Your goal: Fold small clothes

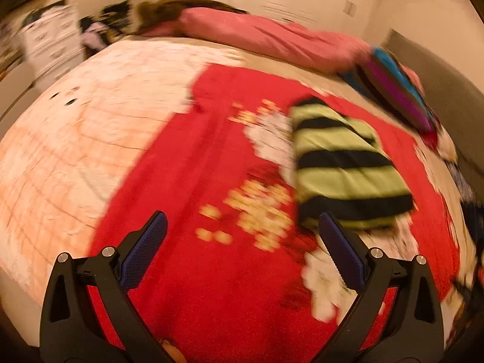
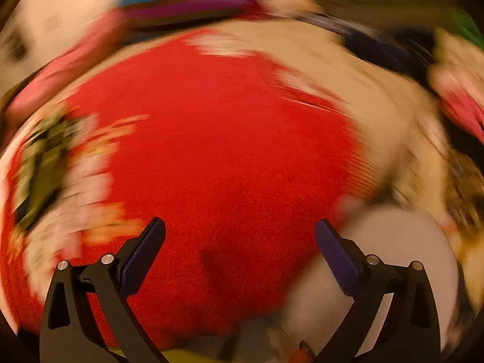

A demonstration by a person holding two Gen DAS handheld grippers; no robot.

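- Left gripper (image 1: 242,227) spread wide, nothing between its fingers — red garment (image 1: 187,181) flat on the bed (image 1: 75,127) below.
- Striped green-and-black piece (image 1: 345,169) at two o'clock (folded, edges smeared).
- Right gripper (image 2: 240,233) also agape over the red cloth (image 2: 230,139) — heavy blur, surrounding clutter unreadable.

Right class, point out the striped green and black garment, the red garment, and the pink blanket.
striped green and black garment (image 1: 345,163), left wrist view, on a middle green stripe.
red garment (image 2: 230,139), right wrist view, on its plain red middle.
pink blanket (image 1: 257,34), left wrist view, on its upper surface.
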